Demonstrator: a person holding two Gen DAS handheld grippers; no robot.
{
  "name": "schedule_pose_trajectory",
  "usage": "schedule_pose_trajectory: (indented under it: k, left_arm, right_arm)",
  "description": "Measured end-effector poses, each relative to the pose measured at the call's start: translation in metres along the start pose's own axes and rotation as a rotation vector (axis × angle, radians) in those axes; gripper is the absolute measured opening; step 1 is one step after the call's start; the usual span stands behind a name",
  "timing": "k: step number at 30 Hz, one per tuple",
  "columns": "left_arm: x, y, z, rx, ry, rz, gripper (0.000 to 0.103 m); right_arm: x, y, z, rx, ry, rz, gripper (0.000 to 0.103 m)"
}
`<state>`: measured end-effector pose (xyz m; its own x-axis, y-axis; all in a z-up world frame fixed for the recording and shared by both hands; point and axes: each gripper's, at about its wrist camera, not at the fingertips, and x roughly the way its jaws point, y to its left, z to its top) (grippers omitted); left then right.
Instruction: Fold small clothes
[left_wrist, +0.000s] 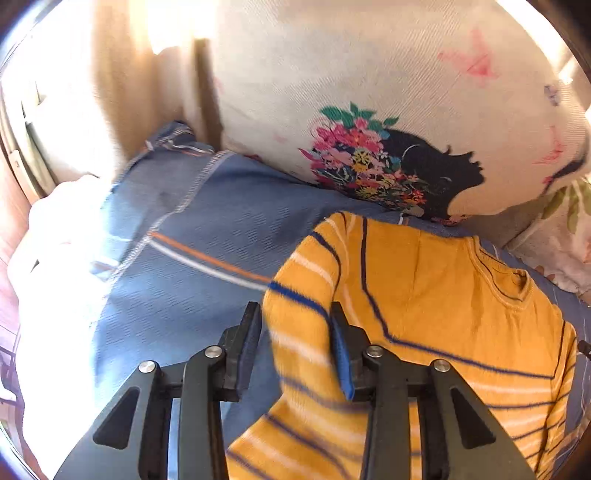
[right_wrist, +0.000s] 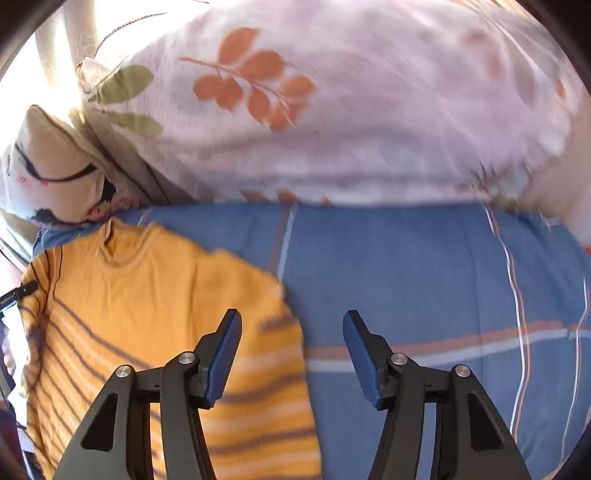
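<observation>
**Sweater spread on the bed, both tools parted**

Sweater in mustard yellow with navy and white stripes lay on a blue bedspread that carried orange and white lines. In the left wrist view, the left tool was over the garment's left sleeve, jaws apart, with the rounded fold of the sleeve lying between its two blue-padded fingers; whether the pads touched the fabric could not be told. The sweater's ribbed collar pointed toward the head of the bed, just short of a cream pillow printed with a black profile and a cluster of bright flowers.

In the right wrist view, the right tool stood wide open, holding nothing. Its left finger hung over the sweater's right sleeve while its right finger was over bare bedspread, so the sleeve's edge ran between them. Beyond, along the far edge of the bed, leaned a white pillow with orange and green leaf prints. The cream pillow showed at the far left corner.
</observation>
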<state>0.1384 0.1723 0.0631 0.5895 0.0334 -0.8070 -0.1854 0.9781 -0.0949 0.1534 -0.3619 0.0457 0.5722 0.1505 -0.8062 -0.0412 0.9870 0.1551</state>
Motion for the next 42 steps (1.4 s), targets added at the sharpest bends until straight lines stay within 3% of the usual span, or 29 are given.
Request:
schedule_pose_trajectory:
  k: [5,9,11,12,13,14,15,18,22,26,28,29,32,33,39,40,42]
  left_arm:
    - [-0.056,0.002,-0.038,0.017,-0.065,-0.050,0.043]
    - [-0.110,0.007,-0.084,0.022,-0.109,-0.108,0.046]
    - [-0.126,0.007,-0.105,0.011,-0.134,-0.127,0.056]
    - [-0.131,0.009,-0.116,0.004,-0.144,-0.130,0.058]
    - [-0.138,0.008,-0.128,0.001,-0.151,-0.129,0.059]
    - [-0.143,0.010,-0.137,-0.001,-0.154,-0.124,0.059]
    - [-0.146,0.012,-0.145,-0.004,-0.154,-0.115,0.059]
    - [-0.150,0.019,-0.164,-0.009,-0.147,-0.081,0.059]
    - [-0.145,0.029,-0.171,-0.050,-0.139,-0.082,0.059]
    - [-0.138,0.032,-0.176,-0.088,-0.120,-0.094,0.059]
    - [-0.139,0.031,-0.179,-0.079,-0.125,-0.078,0.059]
    - [-0.140,0.030,-0.180,-0.072,-0.129,-0.071,0.059]
    - [-0.142,0.030,-0.185,-0.061,-0.138,-0.069,0.060]
    - [-0.142,0.029,-0.186,-0.061,-0.138,-0.074,0.061]
    - [-0.130,0.026,-0.197,-0.076,-0.104,-0.096,0.062]
    - [-0.129,0.025,-0.199,-0.078,-0.097,-0.105,0.062]
    - [-0.129,0.022,-0.203,-0.073,-0.090,-0.117,0.062]
  right_arm:
    - [0.004,-0.013,-0.025,0.071,0.030,0.053,0.065]
    - [0.028,-0.004,-0.024,0.145,0.022,0.166,0.070]
    - [0.045,0.005,-0.021,0.165,0.047,0.194,0.070]
    - [0.050,0.012,-0.021,0.163,0.052,0.173,0.064]
    - [0.049,0.019,-0.020,0.146,0.035,0.145,0.044]
    - [0.051,0.027,-0.020,0.120,0.060,0.157,0.013]
    - [0.051,0.031,-0.019,0.107,0.087,0.157,0.013]
    - [0.035,0.046,-0.014,-0.001,0.029,0.004,0.012]
    - [0.031,0.036,0.006,-0.005,-0.017,-0.163,0.010]
    - [0.042,0.032,0.011,-0.050,-0.059,-0.414,0.003]
    - [0.031,0.019,0.006,0.017,-0.059,-0.295,0.005]
    - [0.021,0.012,0.001,0.056,-0.058,-0.224,0.012]
    - [-0.023,0.003,-0.029,0.086,-0.074,-0.017,0.056]
    - [-0.037,0.004,-0.042,0.081,-0.077,0.032,0.060]
    - [-0.091,0.045,-0.146,0.004,0.014,0.387,0.060]
    - [-0.095,0.053,-0.164,-0.014,0.031,0.409,0.060]
    - [-0.098,0.060,-0.189,-0.032,0.044,0.357,0.060]
